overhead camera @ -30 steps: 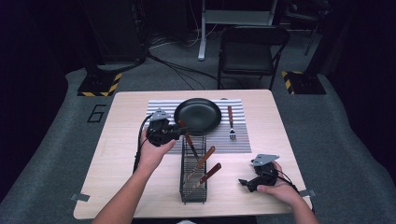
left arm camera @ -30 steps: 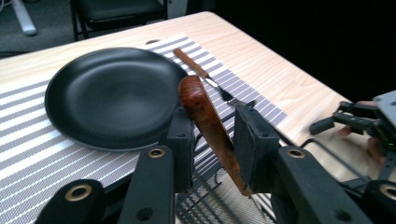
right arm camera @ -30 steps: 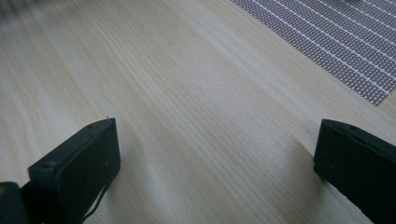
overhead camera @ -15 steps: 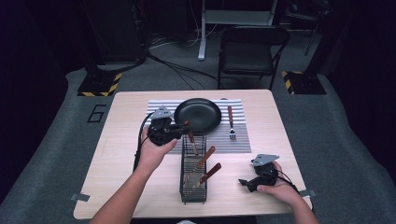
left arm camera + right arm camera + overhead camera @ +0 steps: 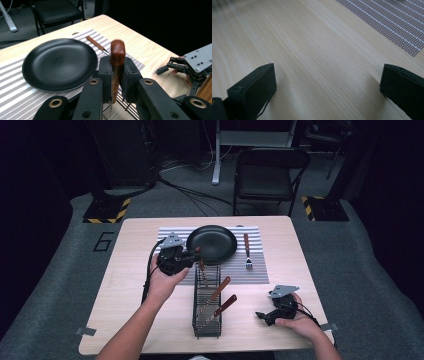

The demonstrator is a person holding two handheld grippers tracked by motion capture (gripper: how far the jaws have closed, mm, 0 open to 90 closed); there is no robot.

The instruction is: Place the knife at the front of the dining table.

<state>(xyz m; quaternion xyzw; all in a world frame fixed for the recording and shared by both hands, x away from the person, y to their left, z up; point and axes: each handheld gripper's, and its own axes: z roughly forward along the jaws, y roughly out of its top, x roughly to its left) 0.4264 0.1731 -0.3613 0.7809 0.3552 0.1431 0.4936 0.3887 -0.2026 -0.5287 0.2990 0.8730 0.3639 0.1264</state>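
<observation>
Squeezing a red-brown wooden utensil handle [image 5: 117, 53] in left gripper [image 5: 117, 75] fingers above the black wire rack [image 5: 206, 305]; right gripper [image 5: 327, 82] fingers spread wide over the pale wooden desk [image 5: 312, 50]. Big "6" [image 5: 103, 241] marked on grey floor.

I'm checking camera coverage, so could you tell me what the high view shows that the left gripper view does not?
High view alone: the wire rack, two more wooden-handled utensils in it, the person's forearms. Left gripper view alone: the pads pressed on the wooden handle. Both: black plate, striped mat, fork, left gripper, right gripper.
</observation>
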